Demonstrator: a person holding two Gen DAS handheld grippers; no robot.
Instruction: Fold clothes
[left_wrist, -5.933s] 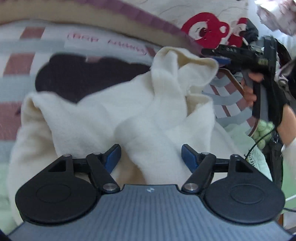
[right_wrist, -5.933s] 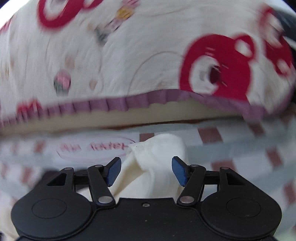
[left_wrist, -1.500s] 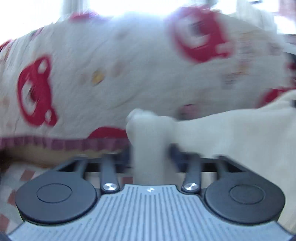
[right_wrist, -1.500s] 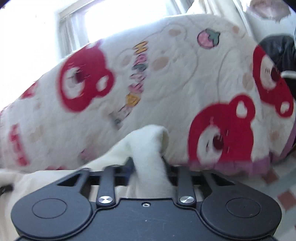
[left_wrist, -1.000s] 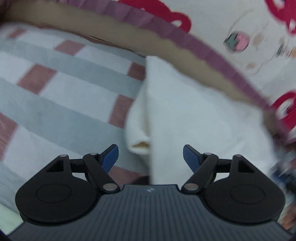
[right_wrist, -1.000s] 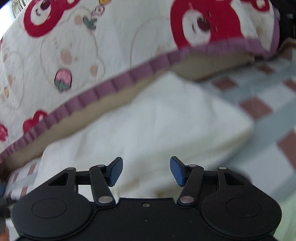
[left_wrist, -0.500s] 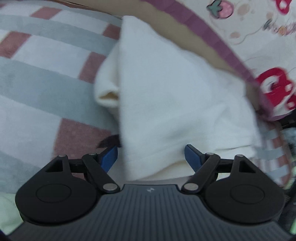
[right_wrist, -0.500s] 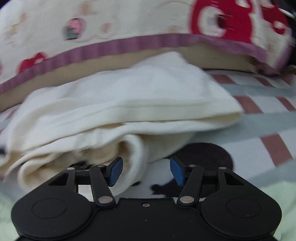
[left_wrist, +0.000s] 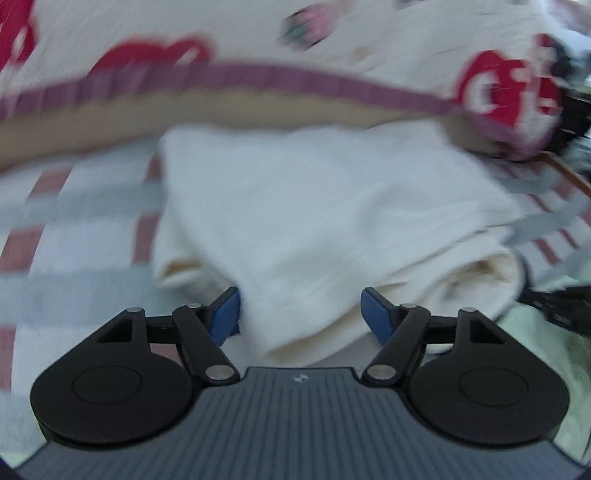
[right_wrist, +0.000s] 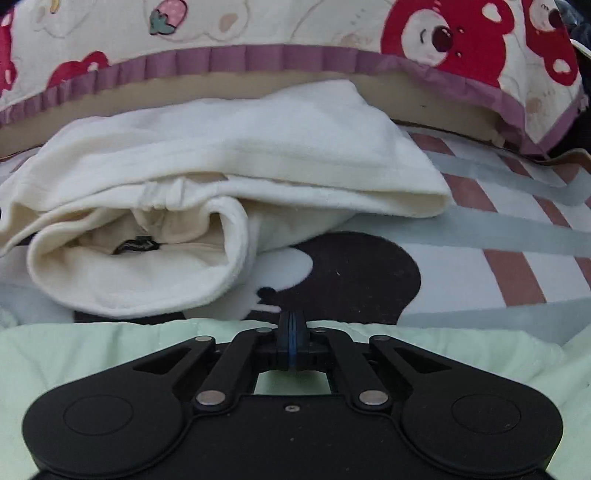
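Cream fleece, the garment (right_wrist: 229, 177) now lies folded in a loose stack on the bed (right_wrist: 517, 266), pushed up against the far-edge bear-print quilt (right_wrist: 295, 26). Both tongs had pinched it aloft a moment ago; now the right tongs (right_wrist: 291, 341) are pressed shut on nothing, and the left tongs (left_wrist: 300, 314) are narrowing, astride its near edge without gripping. That fold looks done.
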